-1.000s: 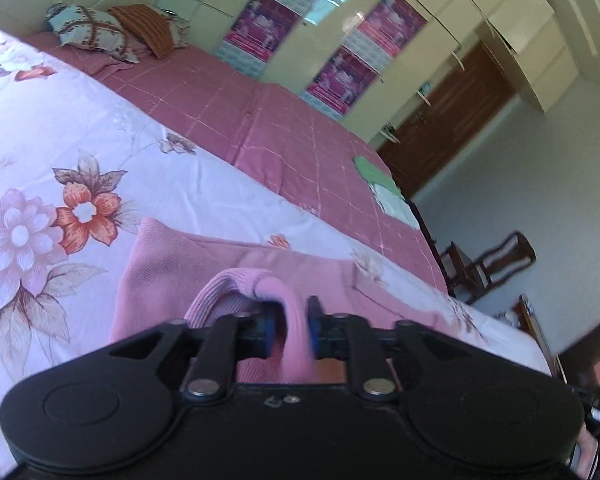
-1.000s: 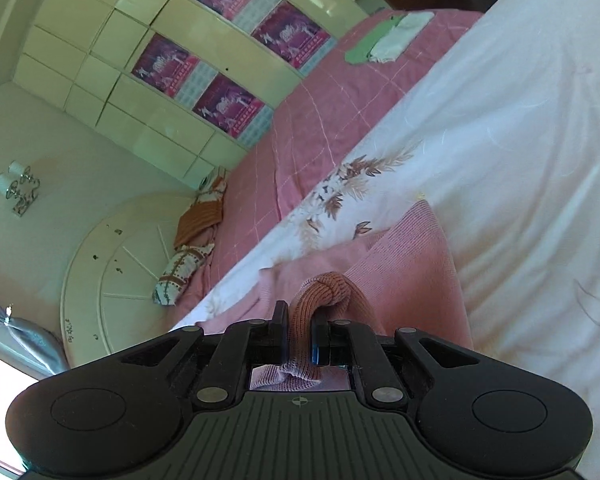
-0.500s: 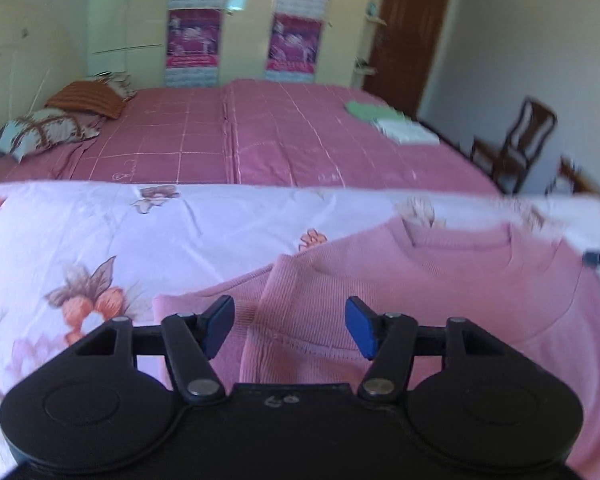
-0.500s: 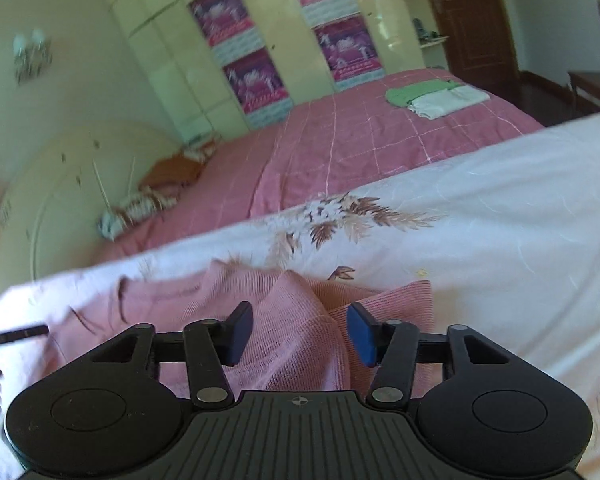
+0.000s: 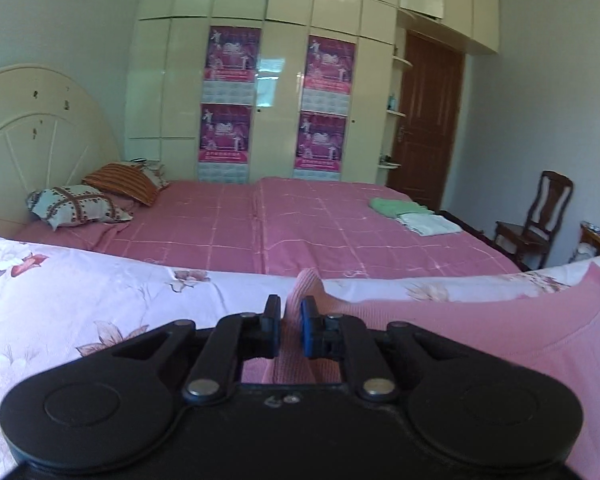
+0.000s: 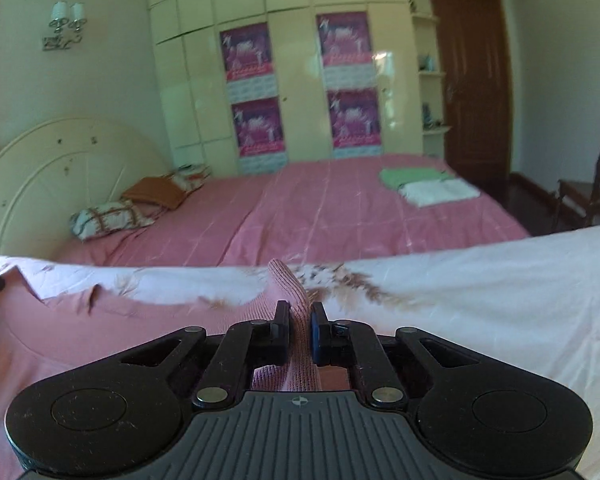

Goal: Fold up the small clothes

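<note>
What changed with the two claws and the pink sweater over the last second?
Both claws rolled level, let go of the sweater folds they held, opened, then closed again. Now the left claw pinches a raised ridge of the pink sweater, and the right claw pinches another. The floral sheet and green and white clothes stayed put.

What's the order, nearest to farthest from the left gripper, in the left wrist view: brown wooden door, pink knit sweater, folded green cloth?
1. Pink knit sweater, pinched in the left gripper.
2. Folded green cloth, right side of the pink bedspread.
3. Brown wooden door, far wall, right.
</note>
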Demonstrator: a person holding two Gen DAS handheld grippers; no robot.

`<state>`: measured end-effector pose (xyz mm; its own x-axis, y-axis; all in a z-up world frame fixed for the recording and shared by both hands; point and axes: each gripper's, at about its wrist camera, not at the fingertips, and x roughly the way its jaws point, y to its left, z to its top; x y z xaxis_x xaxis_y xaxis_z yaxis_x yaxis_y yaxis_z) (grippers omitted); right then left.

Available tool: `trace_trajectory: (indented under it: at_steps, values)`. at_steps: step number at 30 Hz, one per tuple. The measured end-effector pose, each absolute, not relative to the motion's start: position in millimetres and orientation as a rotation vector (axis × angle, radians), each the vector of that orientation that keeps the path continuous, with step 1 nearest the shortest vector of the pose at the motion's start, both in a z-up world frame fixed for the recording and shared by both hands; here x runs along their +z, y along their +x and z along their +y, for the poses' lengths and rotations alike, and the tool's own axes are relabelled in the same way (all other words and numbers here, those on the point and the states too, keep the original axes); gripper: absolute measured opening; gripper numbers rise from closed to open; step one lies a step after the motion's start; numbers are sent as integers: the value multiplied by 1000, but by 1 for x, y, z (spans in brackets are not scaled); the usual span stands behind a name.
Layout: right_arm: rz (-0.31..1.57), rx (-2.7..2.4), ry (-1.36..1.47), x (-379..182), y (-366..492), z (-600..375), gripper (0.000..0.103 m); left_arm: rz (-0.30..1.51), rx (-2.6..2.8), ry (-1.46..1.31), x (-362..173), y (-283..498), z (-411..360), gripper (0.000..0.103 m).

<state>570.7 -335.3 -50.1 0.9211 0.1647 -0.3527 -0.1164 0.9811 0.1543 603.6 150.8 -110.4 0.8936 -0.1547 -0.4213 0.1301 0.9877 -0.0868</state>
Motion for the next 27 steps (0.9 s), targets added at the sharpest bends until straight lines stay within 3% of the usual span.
trace_trajectory:
  at_steps: [7,9,10,11,12,15,18,23,27]
  values:
    - [538,36,112,-87,605,-329,9,644,-103,112,-145,640,131,11]
    - [538,27,114,-87,605,-330,9,638,-87,153,-143,637,126,17]
    - [539,31,121,-87,605,-332,10,635,-73,163,-141,635,126,23]
    - [541,35,134,-86,606,-334,18,629,-42,155,-139,634,128,50]
    - [545,33,140,-84,606,-336,28,614,-2,139,-133,629,132,70]
    - [458,-27,102,-64,584,-333,56,502,-22,84,-102,596,137,68]
    - [423,132,79,-45,556,-307,55,487,-150,84,-88,566,99,69]
    - [470,336,-29,-58,554,-218,55,572,-318,158,-116,561,24,71]
    - [533,362,-74,-74,569,-196,55,621,-280,205,-136,562,45,71]
